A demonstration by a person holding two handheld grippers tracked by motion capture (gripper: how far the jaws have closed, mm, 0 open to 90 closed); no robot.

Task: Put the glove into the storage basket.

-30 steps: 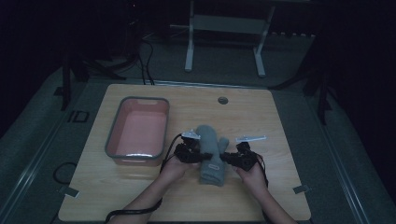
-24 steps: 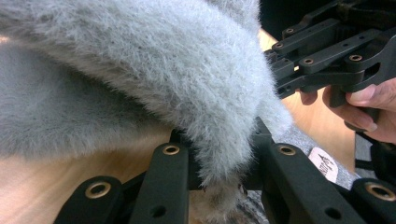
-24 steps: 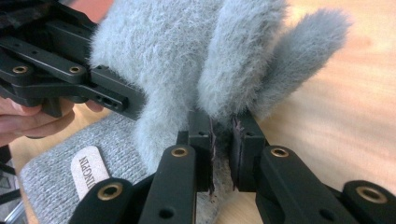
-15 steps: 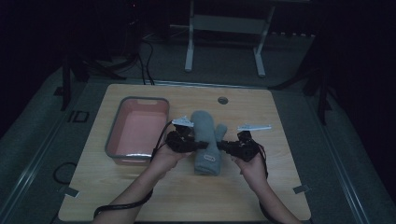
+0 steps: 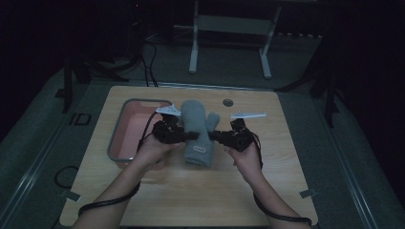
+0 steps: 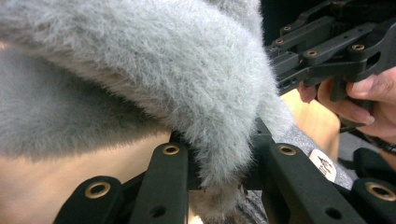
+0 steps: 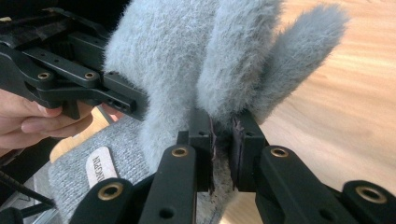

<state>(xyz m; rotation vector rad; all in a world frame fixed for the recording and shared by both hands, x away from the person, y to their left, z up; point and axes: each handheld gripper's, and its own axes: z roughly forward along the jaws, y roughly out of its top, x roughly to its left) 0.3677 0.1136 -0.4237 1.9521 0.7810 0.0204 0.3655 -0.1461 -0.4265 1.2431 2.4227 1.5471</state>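
A fluffy grey mitten [image 5: 197,129] is held above the wooden table [image 5: 267,191], cuff toward me. My left gripper [image 5: 190,137] is shut on its left edge; in the left gripper view the grey mitten [image 6: 154,79] fur is pinched between the jaws of the left gripper [image 6: 219,179]. My right gripper [image 5: 213,136] is shut on the mitten's right edge near the thumb. In the right gripper view the right gripper [image 7: 223,149] clamps the mitten [image 7: 187,56] fur, and a small label [image 7: 99,169] shows on the knitted cuff.
A pink tray [image 5: 125,138] with a grey rim lies on the table left of the mitten. A small round hole [image 5: 228,102] sits near the table's far edge. Dark floor and a metal stand [image 5: 229,28] lie beyond.
Both grippers have carried the mitten away from me toward the table's far side and lifted it; the grips have not changed.
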